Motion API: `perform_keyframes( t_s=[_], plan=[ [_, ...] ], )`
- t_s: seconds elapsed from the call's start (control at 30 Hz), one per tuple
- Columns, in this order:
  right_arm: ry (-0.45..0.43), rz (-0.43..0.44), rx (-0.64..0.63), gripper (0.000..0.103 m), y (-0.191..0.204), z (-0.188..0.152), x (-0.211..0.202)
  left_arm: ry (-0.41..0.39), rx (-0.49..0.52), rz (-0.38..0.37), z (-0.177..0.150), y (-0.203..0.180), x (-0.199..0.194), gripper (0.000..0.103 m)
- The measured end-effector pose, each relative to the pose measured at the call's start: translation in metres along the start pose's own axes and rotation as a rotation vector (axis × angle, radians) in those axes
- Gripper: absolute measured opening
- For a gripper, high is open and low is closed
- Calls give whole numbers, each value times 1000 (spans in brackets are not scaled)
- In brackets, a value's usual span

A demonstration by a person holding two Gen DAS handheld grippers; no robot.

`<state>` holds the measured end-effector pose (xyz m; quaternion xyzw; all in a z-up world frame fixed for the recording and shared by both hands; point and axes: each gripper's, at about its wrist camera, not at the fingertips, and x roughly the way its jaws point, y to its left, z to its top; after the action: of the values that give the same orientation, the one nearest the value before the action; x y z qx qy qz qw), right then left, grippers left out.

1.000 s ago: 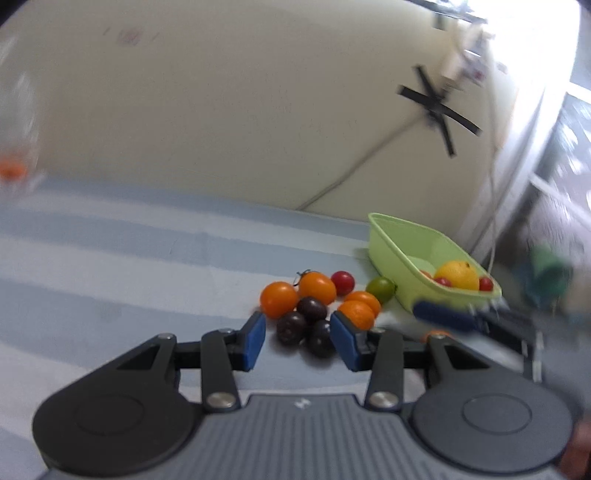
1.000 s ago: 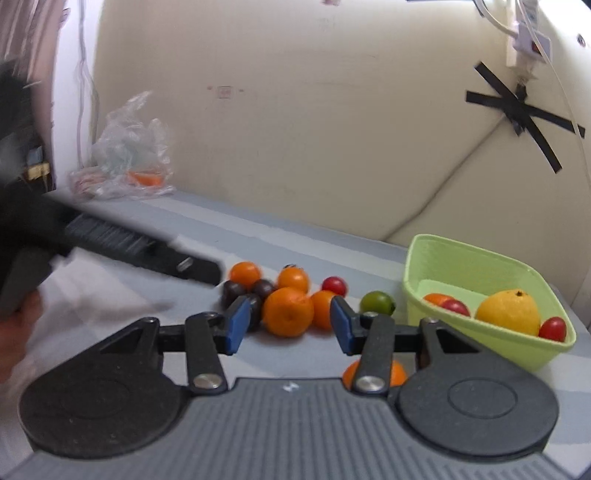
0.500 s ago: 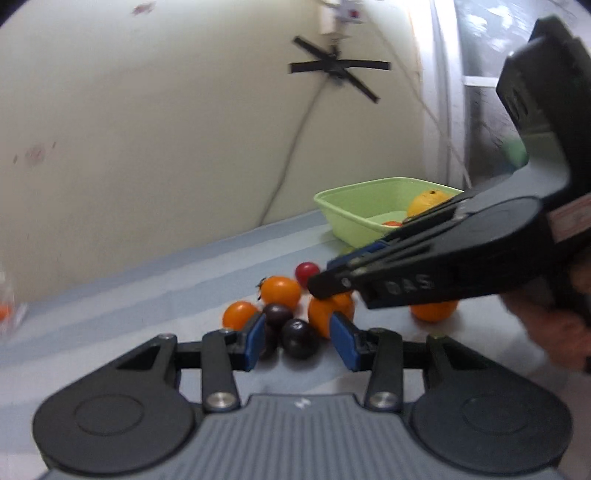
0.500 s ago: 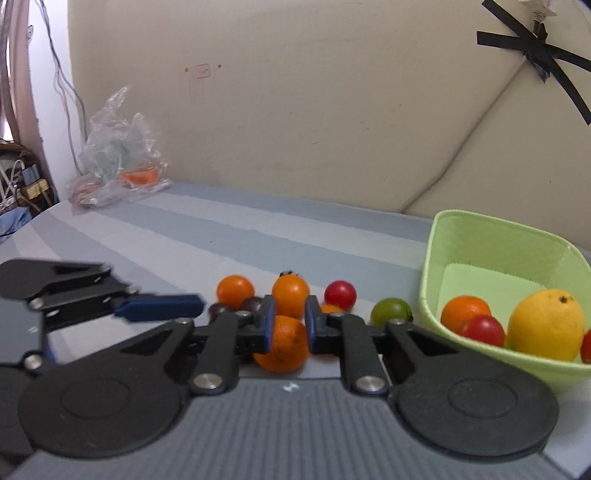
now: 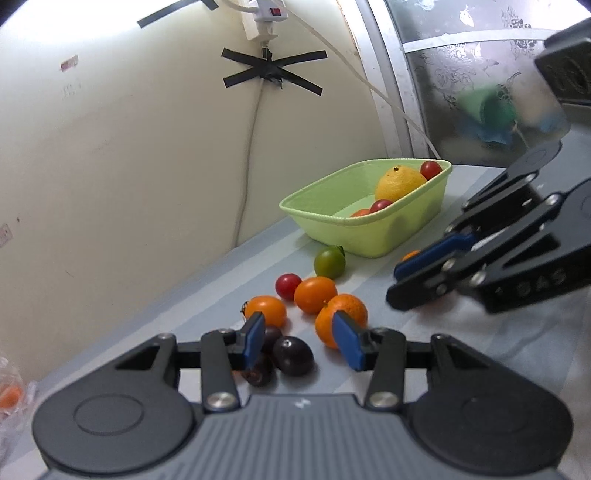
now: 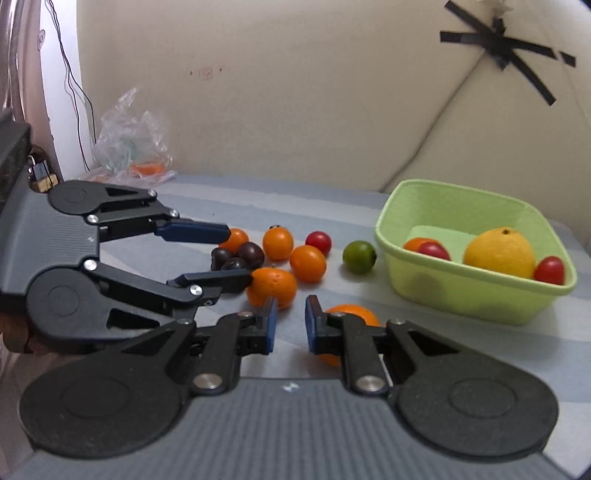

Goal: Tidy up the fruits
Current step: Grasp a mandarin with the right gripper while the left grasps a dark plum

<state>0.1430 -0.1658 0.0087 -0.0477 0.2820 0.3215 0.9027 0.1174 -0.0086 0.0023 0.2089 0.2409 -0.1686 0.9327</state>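
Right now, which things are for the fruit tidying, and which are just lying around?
For the job: green basket, mandarin, dark plums, red tomato, green fruit.
Just lying about: plastic bag, black tape cross, power strip.

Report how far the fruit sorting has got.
Done: the green basin holds a yellow citrus, two red tomatoes and an orange fruit. In hand: nothing. The right gripper is shut and empty, and the left gripper stands open around the dark plums. Left: about ten fruits loose on the table, among them a green fruit and two mandarins.
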Motion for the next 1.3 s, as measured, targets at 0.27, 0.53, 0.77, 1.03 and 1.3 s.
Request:
perform_keyframes(
  t_s=[0.27, 0.53, 0.77, 1.03, 1.3],
  plan=[
    [-32, -13, -108, 33, 2, 14, 1, 41, -34, -114, -5, 14, 1, 43],
    [88, 63, -59, 45, 2, 28, 34, 67, -31, -150, -9, 24, 9, 48],
    [145, 84, -171, 45, 9, 27, 35, 71, 80, -181, -12, 23, 5, 48],
    [194, 71, -322, 44, 19, 16, 35, 72, -22, -300, -3, 54, 6, 48],
    [141, 7, -329, 38, 32, 8, 36, 110, -4, -239, 7, 44, 24, 46]
  ],
)
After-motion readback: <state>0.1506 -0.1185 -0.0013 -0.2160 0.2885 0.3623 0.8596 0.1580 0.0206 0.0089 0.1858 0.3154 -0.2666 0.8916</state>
